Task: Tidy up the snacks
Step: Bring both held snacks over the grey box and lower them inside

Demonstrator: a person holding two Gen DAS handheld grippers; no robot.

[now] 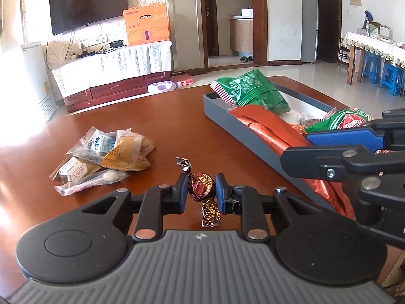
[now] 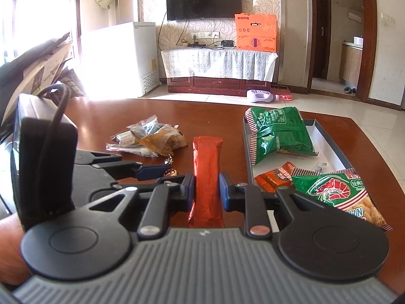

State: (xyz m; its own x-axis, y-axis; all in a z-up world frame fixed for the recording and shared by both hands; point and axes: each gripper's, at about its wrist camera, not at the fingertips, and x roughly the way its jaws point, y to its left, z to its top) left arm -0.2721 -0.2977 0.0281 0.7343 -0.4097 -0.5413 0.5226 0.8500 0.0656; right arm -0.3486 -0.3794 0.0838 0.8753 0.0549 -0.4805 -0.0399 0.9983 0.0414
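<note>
My left gripper is shut on a brown foil-wrapped candy, held a little above the brown table. My right gripper is shut on a long orange snack packet, which points away from me. In the left wrist view that packet lies over the near wall of the grey tray, with the right gripper at the right edge. The tray holds a green bag, a shrimp-print green bag and a small orange packet.
A pile of small wrapped snacks lies on the table to the left, seen too in the right wrist view as the snack pile. Bare table stretches between pile and tray. A TV cabinet and an orange box stand beyond the table.
</note>
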